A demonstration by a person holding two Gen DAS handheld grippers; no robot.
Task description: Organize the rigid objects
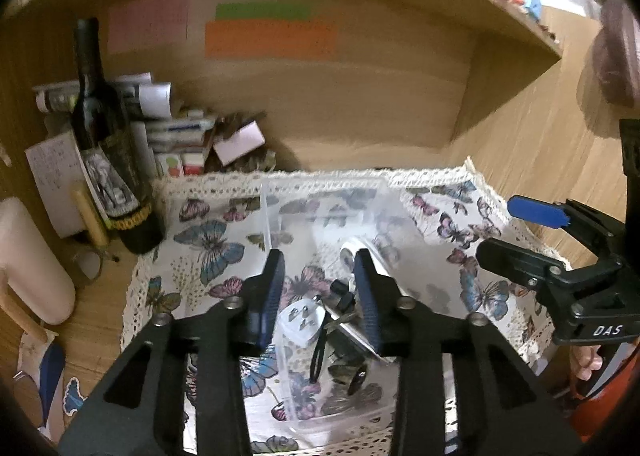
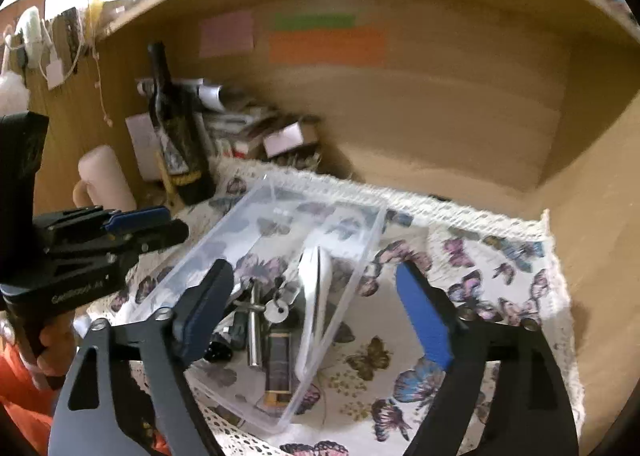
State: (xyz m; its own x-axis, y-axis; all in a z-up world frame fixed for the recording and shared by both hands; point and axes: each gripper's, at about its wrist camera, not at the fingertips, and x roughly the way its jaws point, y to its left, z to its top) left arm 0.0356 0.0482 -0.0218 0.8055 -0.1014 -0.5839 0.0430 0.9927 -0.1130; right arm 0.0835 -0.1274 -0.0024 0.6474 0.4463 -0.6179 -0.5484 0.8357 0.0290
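Observation:
A clear plastic box [image 1: 320, 195] [image 2: 280, 211] lies on a butterfly-print cloth [image 1: 460, 223] [image 2: 480, 276]. Inside it lie a white plug adapter [image 1: 302, 322], a white flat device [image 2: 318, 284], a key [image 2: 276, 312], a metal rod [image 2: 253, 332] and a dark battery-like piece [image 2: 279, 368]. My left gripper [image 1: 320, 268] hovers over the box, fingers partly apart and empty. My right gripper [image 2: 316, 284] is wide open and empty above the box's right wall; it also shows in the left wrist view [image 1: 520, 228].
A dark wine bottle [image 1: 108, 143] [image 2: 178, 135] stands left of the cloth, with stacked papers and small boxes [image 1: 180, 127] behind. A pink cylinder [image 1: 28, 260] lies at the left. Wooden shelf walls [image 1: 400, 95] enclose the back and right.

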